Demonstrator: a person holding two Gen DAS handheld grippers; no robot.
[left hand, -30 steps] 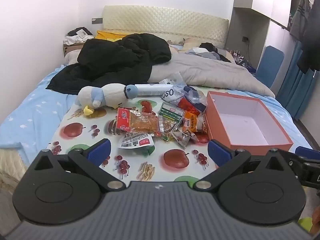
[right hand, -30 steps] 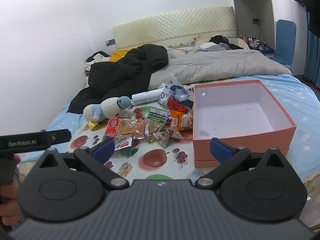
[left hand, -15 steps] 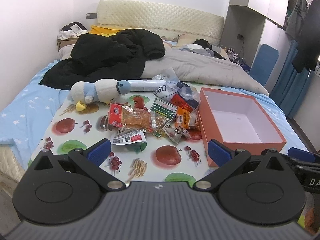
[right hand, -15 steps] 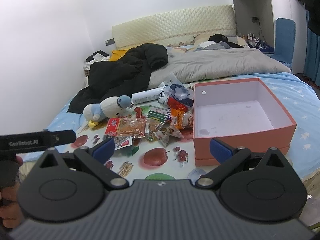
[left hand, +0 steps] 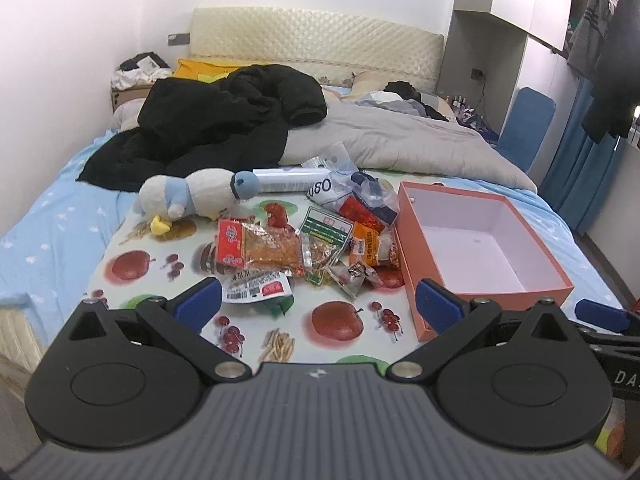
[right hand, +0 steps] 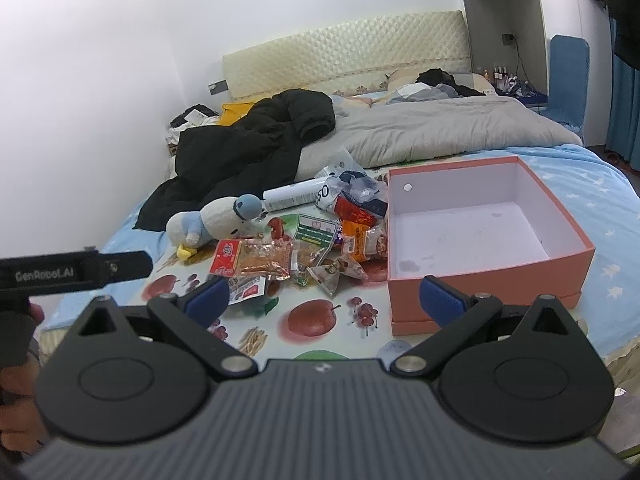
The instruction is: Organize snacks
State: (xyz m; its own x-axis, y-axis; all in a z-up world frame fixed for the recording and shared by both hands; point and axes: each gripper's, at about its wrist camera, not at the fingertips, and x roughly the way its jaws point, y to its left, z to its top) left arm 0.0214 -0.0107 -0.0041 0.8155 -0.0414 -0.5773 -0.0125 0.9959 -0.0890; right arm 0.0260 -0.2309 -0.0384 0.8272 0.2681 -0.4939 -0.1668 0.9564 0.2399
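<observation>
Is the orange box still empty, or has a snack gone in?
Empty: the orange box shows only its bare pale floor; the snack packets all lie outside, left of it.

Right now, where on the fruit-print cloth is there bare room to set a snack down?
Free: the near strip of the fruit-print cloth between the snack pile and both open grippers, and inside the empty pink box. Crowded: between the plush duck and the box.

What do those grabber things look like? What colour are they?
Each one is mostly black plastic. The left gripper and right gripper both have two round black discs, a ribbed grey body, small silver pins and angled black arms ending in blue fingertips. White letters reading GenRobot.AI mark the left one's side, seen from the right wrist camera.
</observation>
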